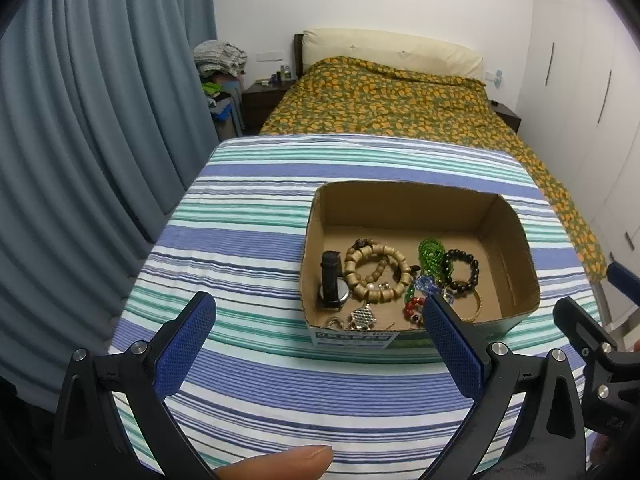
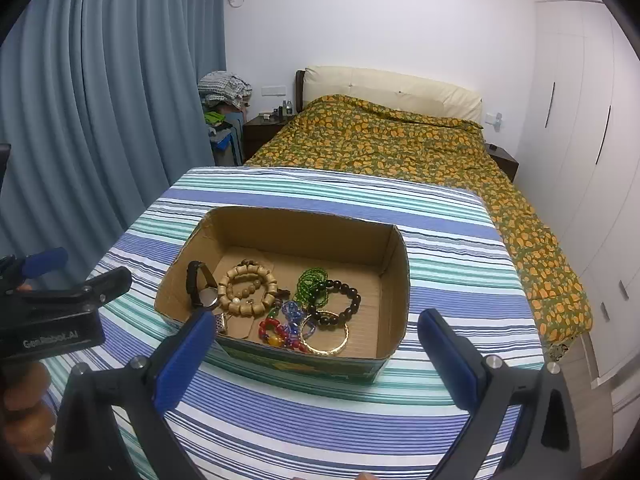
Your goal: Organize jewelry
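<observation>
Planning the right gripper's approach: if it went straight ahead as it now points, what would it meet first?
Probably the cardboard box, at its near wall, which sits between the open jaws of the right gripper; depth is uncertain.

A cardboard box (image 2: 394,280) sits on the striped table (image 2: 304,420) — jewelry inside, toward its near-left — bed (image 2: 400,148) behind.

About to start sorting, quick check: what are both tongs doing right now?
Left tongs: open, holding nothing.
Right tongs: open, holding nothing.
</observation>
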Tool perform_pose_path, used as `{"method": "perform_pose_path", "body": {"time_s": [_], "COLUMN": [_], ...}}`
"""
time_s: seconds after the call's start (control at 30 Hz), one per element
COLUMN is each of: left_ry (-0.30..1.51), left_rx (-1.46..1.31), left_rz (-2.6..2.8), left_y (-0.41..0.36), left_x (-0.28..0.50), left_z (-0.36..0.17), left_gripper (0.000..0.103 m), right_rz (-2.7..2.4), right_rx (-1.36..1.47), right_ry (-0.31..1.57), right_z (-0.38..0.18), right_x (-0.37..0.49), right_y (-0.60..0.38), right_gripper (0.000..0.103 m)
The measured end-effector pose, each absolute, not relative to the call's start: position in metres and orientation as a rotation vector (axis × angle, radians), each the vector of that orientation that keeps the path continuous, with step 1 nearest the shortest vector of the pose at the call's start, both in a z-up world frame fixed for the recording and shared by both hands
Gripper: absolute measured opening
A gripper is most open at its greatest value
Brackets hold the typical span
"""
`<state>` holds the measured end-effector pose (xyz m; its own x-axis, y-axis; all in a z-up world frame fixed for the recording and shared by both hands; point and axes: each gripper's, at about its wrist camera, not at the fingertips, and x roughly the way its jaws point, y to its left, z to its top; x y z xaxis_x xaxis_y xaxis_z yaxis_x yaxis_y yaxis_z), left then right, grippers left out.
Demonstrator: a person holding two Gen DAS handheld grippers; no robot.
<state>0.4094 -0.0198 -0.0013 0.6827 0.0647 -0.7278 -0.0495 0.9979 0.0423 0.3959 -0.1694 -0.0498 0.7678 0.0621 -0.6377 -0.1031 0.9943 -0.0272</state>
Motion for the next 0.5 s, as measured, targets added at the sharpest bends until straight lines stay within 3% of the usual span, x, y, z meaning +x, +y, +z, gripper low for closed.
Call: {"method": "perform_pose_path", "body": {"time_s": [0.5], "left_ry": [0.816], "left_rx": [0.057], "left_rz": [0.067], "left_y": [-0.0252], "left_x": [0.4099], "left_z": [-0.0013], "left_gripper": [0.103], "right_rz": [0.084], "right_rx": [-0.073], "right_ry": [0.682], "right_z": [-0.0472], "right_x": [0.3940], "right_y": [-0.1696], "right_gripper": [0.103]}}
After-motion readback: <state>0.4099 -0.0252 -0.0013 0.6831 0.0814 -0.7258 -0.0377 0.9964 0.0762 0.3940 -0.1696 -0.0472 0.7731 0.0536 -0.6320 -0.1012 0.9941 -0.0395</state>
